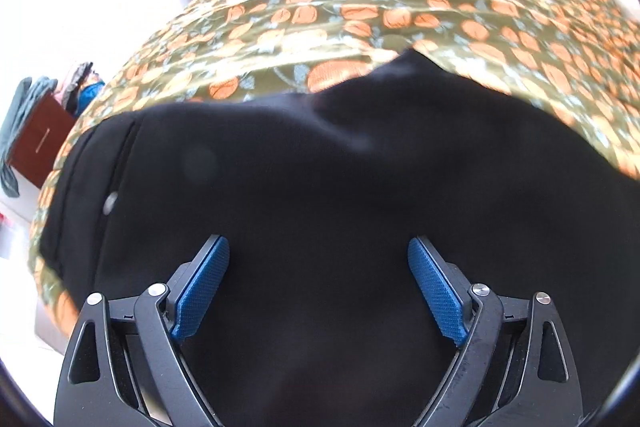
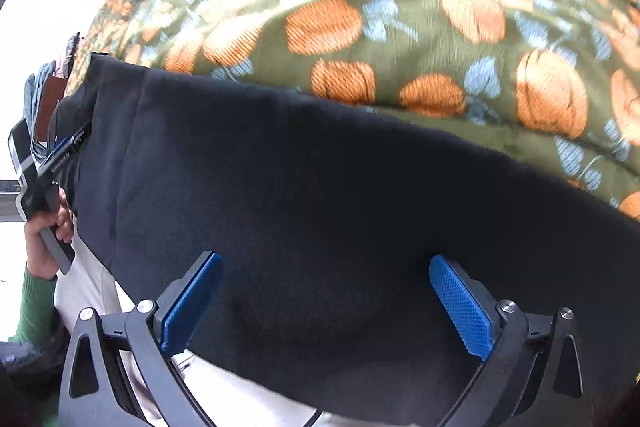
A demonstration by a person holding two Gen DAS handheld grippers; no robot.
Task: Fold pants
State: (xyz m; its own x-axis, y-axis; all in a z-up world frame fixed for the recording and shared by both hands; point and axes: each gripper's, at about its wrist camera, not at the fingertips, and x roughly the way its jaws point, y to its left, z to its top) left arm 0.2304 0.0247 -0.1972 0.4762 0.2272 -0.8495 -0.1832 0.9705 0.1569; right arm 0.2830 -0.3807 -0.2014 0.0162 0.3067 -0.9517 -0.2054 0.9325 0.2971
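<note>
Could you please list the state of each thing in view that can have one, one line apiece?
Black pants: lying spread on the bed, not gripped by either tool; how far folded cannot be told.
Left gripper: open, jaws wide apart above the pants, nothing between the pads.
Right gripper: open, jaws wide over the pants' near edge, holding nothing.
Pumpkin-print bedspread: laid over the bed, lightly wrinkled, under the pants.

The black pants cover the near edge of the bed; beyond them the pumpkin-print bedspread lies bare toward the far edge, open for a pass. Off the bed's left edge a wooden cabinet heaped with clothes stands close. Between each gripper's spread fingers only flat cloth lies.
</note>
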